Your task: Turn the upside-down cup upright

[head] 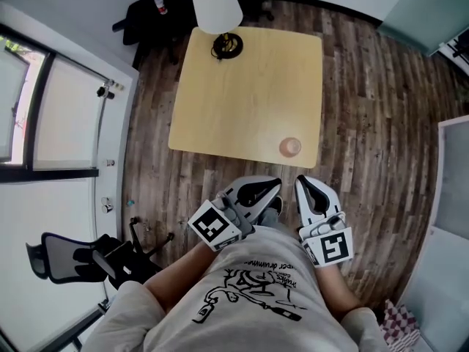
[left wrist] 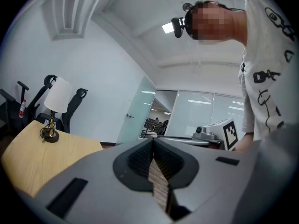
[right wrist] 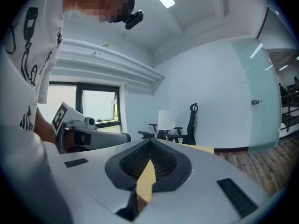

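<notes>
Your shirt [head: 249, 292] fills the bottom of the head view. Just past it you hold the left gripper [head: 275, 185] and the right gripper [head: 303, 182] side by side, close to your body and short of the table [head: 242, 86]. Each gripper's own view shows its two pads pressed together along the whole seam with nothing between them, so both are closed and empty. The cup [head: 290, 147] stands on the table at 12 o'clock from your grippers, close to the table's 5 o'clock corner and near its front edge. The lamp [head: 217, 9] is well apart from it, at the 11 o'clock corner. From straight above, the cup shows only as a pale pink ring, and I cannot tell whether that ring is an open mouth or a flat base. These hands would suit a cup that is upside down and waiting for you, or one that is already upright with your grippers drawn clear. Settle that by tipping your head forward until you see the cup's side wall. Keep both grippers level and off the table edge, since a cup so near that corner would tip easily if knocked.
</notes>
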A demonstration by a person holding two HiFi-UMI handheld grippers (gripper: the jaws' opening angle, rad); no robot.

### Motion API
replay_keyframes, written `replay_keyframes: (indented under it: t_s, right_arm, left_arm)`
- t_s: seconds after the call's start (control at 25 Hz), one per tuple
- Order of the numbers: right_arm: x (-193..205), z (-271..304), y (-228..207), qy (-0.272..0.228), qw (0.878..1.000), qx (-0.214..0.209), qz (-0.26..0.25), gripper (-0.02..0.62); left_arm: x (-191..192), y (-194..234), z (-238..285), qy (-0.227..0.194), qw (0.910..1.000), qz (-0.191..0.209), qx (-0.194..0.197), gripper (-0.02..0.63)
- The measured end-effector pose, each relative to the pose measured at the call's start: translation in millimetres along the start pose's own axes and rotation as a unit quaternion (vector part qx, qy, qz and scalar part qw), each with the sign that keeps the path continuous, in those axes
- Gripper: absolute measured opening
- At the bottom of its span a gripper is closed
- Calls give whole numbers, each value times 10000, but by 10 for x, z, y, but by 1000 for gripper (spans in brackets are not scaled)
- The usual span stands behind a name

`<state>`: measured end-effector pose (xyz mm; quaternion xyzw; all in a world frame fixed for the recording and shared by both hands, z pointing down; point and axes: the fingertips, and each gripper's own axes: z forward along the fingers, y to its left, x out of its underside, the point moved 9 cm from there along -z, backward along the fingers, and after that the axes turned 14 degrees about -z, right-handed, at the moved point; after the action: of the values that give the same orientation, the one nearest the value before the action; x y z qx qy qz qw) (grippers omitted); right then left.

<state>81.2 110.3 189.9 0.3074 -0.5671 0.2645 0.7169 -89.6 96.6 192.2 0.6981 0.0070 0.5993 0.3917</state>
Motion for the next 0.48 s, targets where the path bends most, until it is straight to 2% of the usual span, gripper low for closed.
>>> replay_keyframes:
  t_s: [0.48]
  right_arm:
    - [-225,-17,170,-276,9996,-96,-59,23]
  left_arm:
    - [-63,-224,7,-176,9991,203,-328,9]
